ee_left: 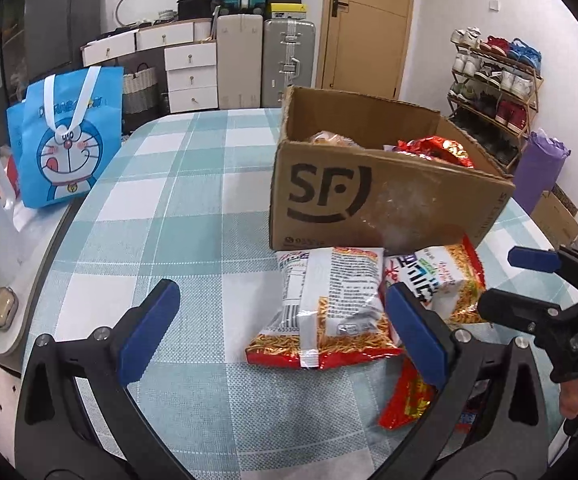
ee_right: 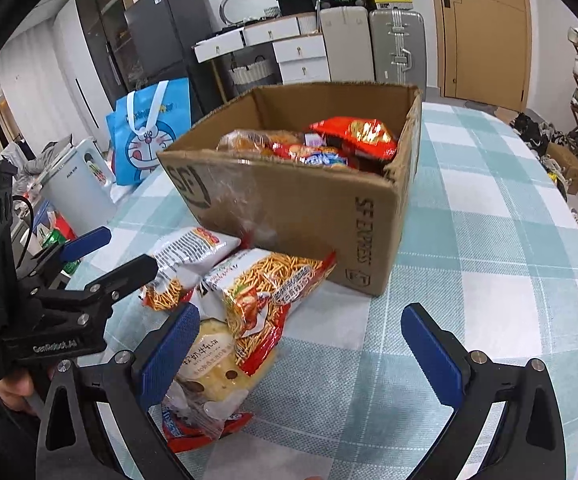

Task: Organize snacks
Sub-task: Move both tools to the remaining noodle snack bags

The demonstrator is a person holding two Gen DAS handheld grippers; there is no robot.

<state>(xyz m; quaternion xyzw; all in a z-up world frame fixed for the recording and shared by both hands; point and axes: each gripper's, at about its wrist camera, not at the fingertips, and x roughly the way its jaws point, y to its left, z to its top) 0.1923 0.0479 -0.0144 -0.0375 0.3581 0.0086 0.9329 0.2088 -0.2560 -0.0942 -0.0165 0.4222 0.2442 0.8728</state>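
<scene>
The job looked partly done. On the table (ee_right: 489,200), the cardboard box (ee_right: 309,216) stood open at about twelve o'clock from both sets of tongs and already held several packets: a red foil bag (ee_right: 355,134) against its right wall, a blue-and-red pack (ee_right: 321,159) beside it, and a paler bag at the left whose contents could not be made out.

Still outside the box, lying just against its near wall, were the white noodle-snack bag (ee_left: 329,304), the second noodle-snack bag (ee_right: 273,284) overlapping it, a pale biscuit packet (ee_right: 213,364) beneath, and a red wrapper (ee_left: 407,400) nearest the cameras.

The left tongs (ee_left: 285,328) stood wide open over the white bag, gripping nothing. The right tongs (ee_right: 301,352) were equally wide, empty, with the pile at their nine o'clock.
</scene>
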